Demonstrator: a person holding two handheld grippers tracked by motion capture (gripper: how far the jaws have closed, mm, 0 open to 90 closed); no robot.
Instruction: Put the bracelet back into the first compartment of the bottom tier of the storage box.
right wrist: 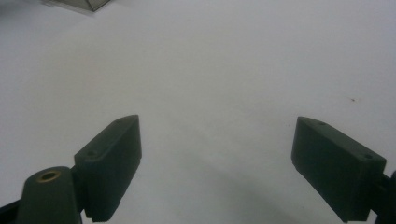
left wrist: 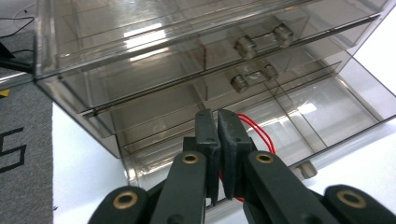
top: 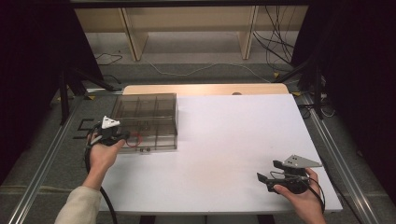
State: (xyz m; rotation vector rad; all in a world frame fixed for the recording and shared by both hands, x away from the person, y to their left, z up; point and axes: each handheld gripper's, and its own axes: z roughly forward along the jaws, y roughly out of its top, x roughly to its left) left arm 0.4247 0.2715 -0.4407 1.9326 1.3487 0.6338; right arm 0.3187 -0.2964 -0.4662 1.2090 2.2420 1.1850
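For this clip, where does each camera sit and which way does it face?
High view: above the person's side, looking forward and down on the white table; both forearms enter below.
Left gripper view: rides the left tongs, shut on a thin red loop, facing the clear smoky plastic drawer box.
Right gripper view: rides the open right tongs, facing bare tabletop.
Shared: high and left gripper views both show the box.

One readable mark: a black "5" on the grey floor mat (top: 70,128), just left of the left tongs (top: 122,136). In the left gripper view it shows partly cut off, left of the tongs.
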